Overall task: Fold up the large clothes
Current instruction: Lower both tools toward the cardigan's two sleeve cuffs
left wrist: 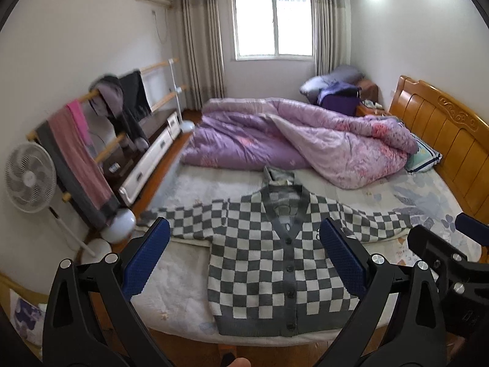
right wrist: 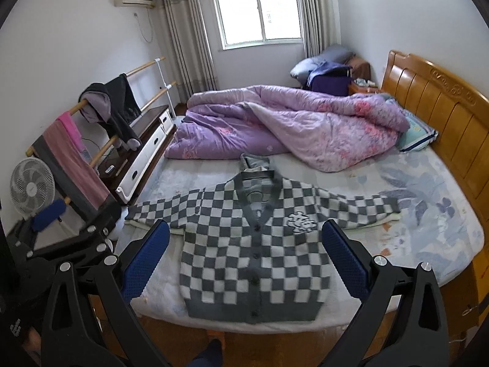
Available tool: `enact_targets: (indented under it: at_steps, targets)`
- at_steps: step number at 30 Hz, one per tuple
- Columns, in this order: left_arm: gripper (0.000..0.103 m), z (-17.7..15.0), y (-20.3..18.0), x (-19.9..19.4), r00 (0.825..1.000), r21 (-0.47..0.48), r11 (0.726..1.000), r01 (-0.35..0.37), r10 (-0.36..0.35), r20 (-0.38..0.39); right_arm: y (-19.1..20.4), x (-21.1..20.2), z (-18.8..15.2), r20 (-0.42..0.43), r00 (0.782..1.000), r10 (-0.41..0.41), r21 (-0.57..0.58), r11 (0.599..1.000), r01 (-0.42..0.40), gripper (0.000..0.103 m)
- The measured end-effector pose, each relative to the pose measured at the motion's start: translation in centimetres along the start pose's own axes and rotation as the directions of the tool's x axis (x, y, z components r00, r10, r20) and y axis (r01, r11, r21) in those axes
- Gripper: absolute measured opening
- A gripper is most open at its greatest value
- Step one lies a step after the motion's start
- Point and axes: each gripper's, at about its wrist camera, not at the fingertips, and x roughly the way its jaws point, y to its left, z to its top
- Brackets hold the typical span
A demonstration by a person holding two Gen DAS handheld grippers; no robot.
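Both grippers (left wrist: 244, 253) (right wrist: 244, 253) gape above cardigan (right wrist: 253, 244).

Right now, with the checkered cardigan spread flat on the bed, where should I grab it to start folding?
Take the checkered cardigan at its two sleeve ends, left gripper on the left cuff, right gripper on the right, coming from the near bed edge. Both sleeves lie stretched straight out, ready to fold inward.

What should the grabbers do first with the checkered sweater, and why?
Probably lower the left gripper toward the nearest sleeve to grip it. The checkered cardigan lies flat and buttoned on the bed with sleeves spread, and both the left and the right gripper are open, holding nothing.
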Motion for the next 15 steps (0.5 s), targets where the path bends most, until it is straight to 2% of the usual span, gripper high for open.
enact_targets:
  at_steps: [3, 6, 9, 10, 13, 15]
  targets:
    - [0.098, 1.3, 4.0, 6.2, 0.996, -0.021, 0.999, 0.039, -0.041, -0.085, 2.8, 6.1, 1.5, -0.061, 0.997, 0.038, 0.058, 0.998, -0.034, 0.096]
    - [0.098, 2.6, 8.5, 11.7, 0.99, -0.046, 0.998, 0.05, -0.056, -0.13, 5.9, 12.0, 3.2, -0.123, 0.992, 0.036, 0.095, 0.995, -0.024, 0.096]
    - [0.098, 3.9, 13.1, 17.1, 0.974, -0.114, 0.989, 0.099, -0.12, -0.194, 8.9, 17.0, 4.6, -0.187, 0.982, 0.018, 0.12, 0.993, 0.005, 0.096]
    - [0.098, 4.2, 15.0, 19.3, 0.963, -0.159, 0.98, 0.122, -0.156, -0.219, 9.9, 18.7, 5.0, -0.203, 0.979, 0.021, 0.133, 0.991, 0.006, 0.096]
    - [0.098, 4.3, 18.5, 23.7, 0.95, -0.218, 0.969, 0.117, -0.173, -0.26, 12.1, 22.6, 5.9, -0.24, 0.971, 0.012, 0.13, 0.991, 0.02, 0.096]
    - [0.098, 3.9, 20.1, 26.5, 0.937, -0.251, 0.962, 0.104, -0.179, -0.3, 13.6, 25.0, 6.2, -0.242, 0.97, -0.021, 0.095, 0.994, 0.045, 0.096]
